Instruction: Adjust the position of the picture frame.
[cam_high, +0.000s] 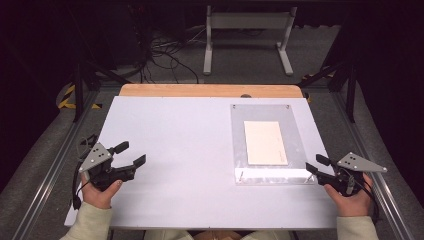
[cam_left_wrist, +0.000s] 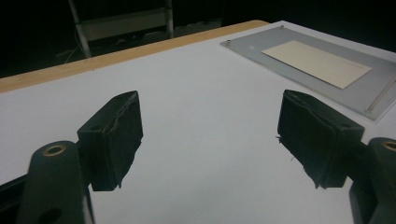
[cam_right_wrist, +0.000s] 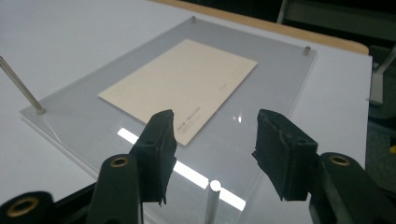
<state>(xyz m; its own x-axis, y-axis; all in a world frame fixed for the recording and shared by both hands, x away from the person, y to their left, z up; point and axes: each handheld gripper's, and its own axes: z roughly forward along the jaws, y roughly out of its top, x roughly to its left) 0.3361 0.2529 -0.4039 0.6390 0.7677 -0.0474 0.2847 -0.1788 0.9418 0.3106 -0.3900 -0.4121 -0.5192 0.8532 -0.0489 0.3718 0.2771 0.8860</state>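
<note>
On white tabletop (cam_high: 190, 150), wooden far edge: we see clear acrylic plate (cam_high: 295, 125) right of centre, cream card (cam_high: 265, 142) lying on it. Left gripper (cam_high: 131, 153) jaws wide apart, empty. Right gripper (cam_high: 316, 164) at plate's near corner, jaws apart, empty. Beyond: grey floor, cables, white stand (cam_high: 247, 30).

Tiny unreadable print on cream card (cam_right_wrist: 187, 86)

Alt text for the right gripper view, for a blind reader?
The right claw, jaws open and empty, hovers at the near edge of a clear acrylic plate holding a cream card on a white table.
</note>
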